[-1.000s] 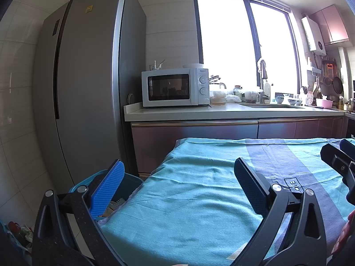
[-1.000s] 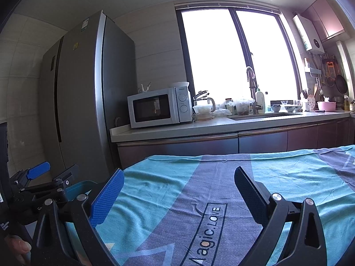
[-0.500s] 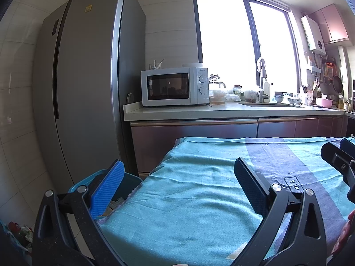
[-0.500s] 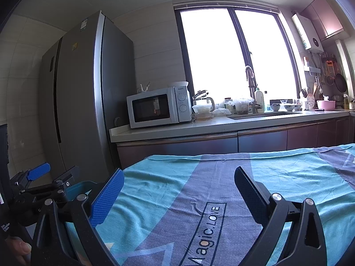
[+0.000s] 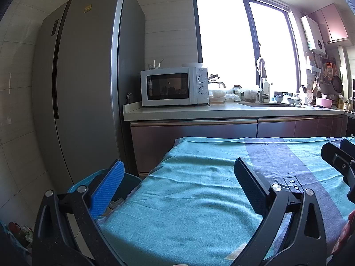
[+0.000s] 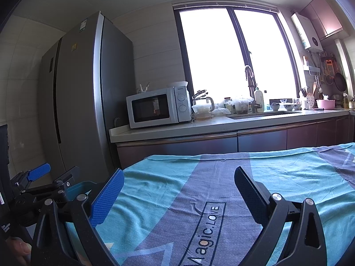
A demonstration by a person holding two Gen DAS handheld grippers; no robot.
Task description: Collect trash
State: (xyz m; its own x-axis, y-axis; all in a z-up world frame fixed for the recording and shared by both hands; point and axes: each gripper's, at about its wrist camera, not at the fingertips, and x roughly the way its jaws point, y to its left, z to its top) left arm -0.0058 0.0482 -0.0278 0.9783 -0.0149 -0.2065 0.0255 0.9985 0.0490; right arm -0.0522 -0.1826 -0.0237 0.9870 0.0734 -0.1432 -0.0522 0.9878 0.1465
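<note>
Teal cloth (image 5: 188, 199) showing no trash, you are holding both the left gripper (image 5: 177, 184) and right gripper (image 6: 177, 190) with jaws spread wide and empty, so be scanning toward the bin (image 5: 131, 185) before reaching.

Cloth (image 5: 188, 199) over the desk: teal with broad grey-purple bands, black boxed lettering "Magic.LOVE" (image 6: 204, 237). Left hand-held gripper (image 5: 177, 188): black frame, one pad face bright blue with fine dotted texture (image 5: 108, 190), the other showing black. Right hand-held gripper (image 6: 177, 197): same black and blue. Bin (image 5: 131, 184) beside the cloth: teal-blue rim. Fridge (image 5: 88, 88): grey metallic, small yellow sticker. Microwave (image 5: 175, 86): white, dark door. Cabinet fronts (image 5: 193, 133): brownish purple. Bowl (image 6: 325, 103): pink.
</note>
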